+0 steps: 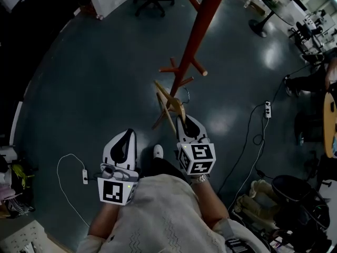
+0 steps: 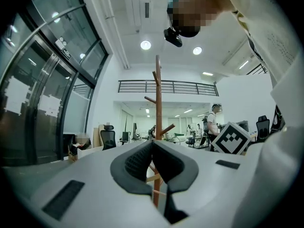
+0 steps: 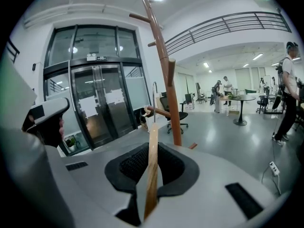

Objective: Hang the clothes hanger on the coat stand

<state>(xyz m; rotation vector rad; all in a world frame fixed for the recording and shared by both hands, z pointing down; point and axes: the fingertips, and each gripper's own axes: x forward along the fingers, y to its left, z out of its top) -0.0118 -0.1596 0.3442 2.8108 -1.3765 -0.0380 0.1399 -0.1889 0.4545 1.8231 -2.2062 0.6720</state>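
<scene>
Right gripper (image 1: 181,120) with hanger (image 1: 169,105) by coat stand (image 1: 202,25), glossy office floor (image 1: 105,73)

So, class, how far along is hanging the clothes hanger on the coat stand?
Done: the wooden hanger is picked up and clamped in the right tongs. In hand: it is held up at the coat stand, with its metal hook near a lower peg. Left: set the hook over a peg and let go. The left tongs are shut and empty.

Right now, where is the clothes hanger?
In the head view the clothes hanger sits right of centre, clamped in the right gripper, just below the coat stand's lowest pegs.
</scene>
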